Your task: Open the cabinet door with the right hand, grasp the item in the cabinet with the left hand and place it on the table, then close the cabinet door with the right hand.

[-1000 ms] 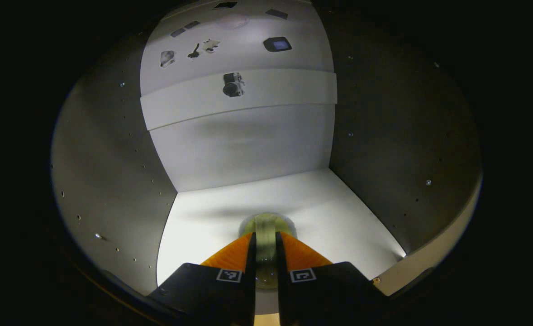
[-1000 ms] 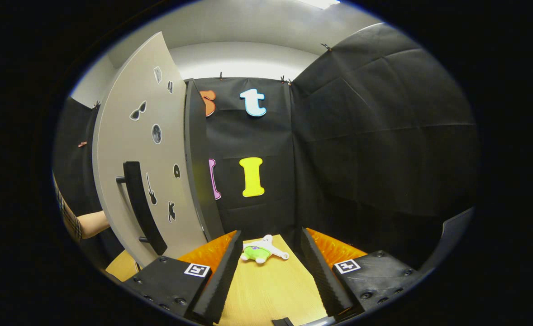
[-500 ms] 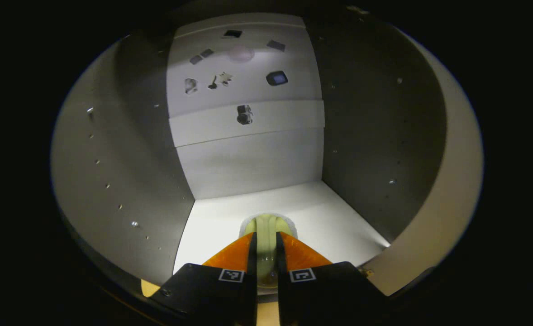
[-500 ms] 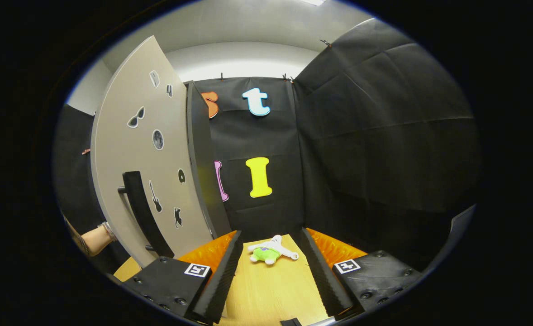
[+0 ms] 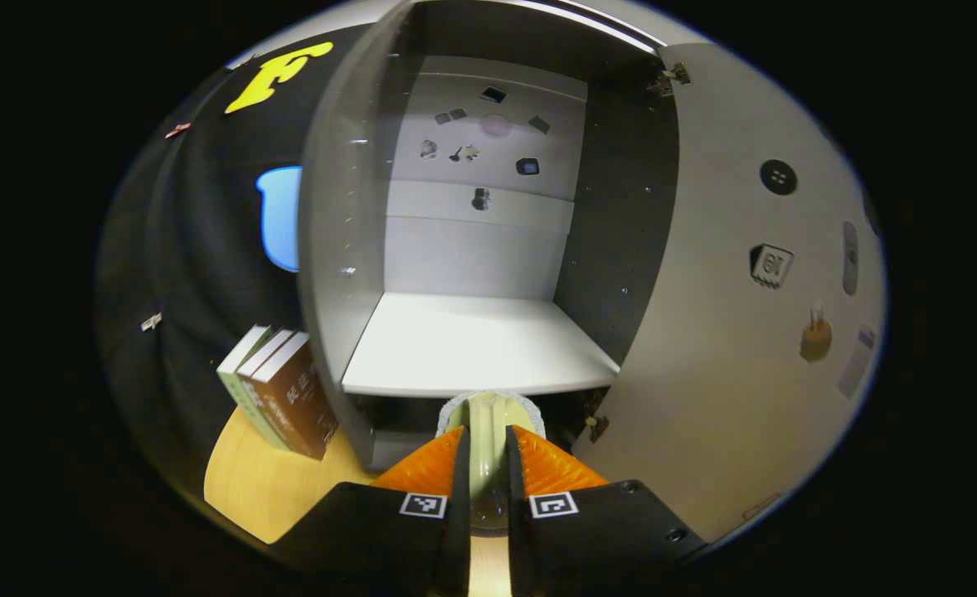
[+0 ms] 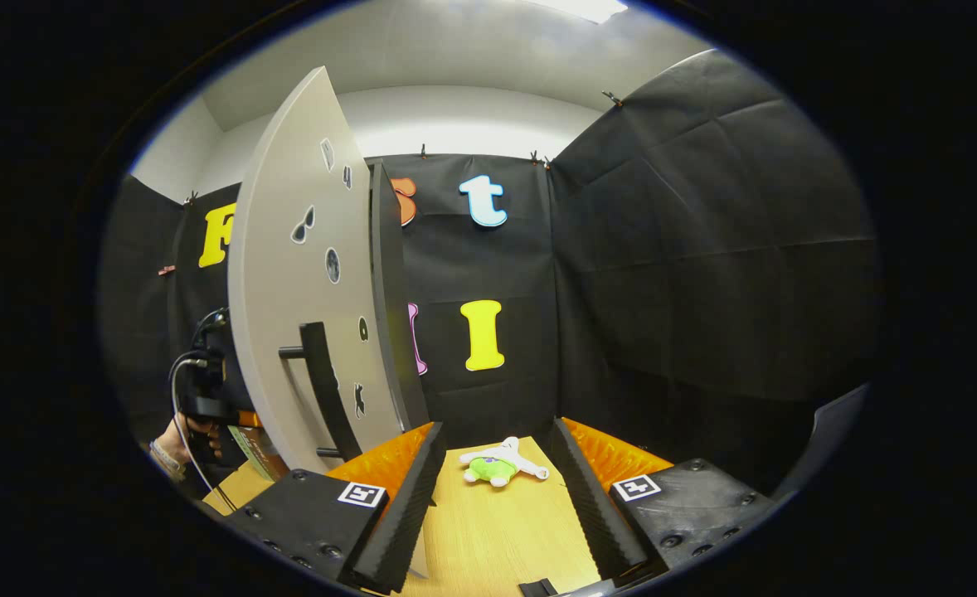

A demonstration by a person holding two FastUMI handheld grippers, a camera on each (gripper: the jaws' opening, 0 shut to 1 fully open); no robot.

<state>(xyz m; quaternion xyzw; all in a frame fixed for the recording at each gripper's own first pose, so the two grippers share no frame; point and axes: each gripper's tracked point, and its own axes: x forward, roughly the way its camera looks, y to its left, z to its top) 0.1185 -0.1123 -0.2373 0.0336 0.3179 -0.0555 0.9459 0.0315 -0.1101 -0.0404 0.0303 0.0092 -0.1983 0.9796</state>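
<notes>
Pale green item (image 5: 488, 419), possibly a cup, clamped between left gripper (image 5: 488, 464) fingers | cabinet door (image 6: 306, 274) open | right gripper (image 6: 495, 489) jaws apart above table (image 6: 497, 539).

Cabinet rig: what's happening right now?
A person is taking an item out of the cabinet. The left claw is shut on a pale green round item, held just in front of the shelf and above the wooden table. The cabinet door stands open. The right claw is open over the table, near a small plush toy.
</notes>
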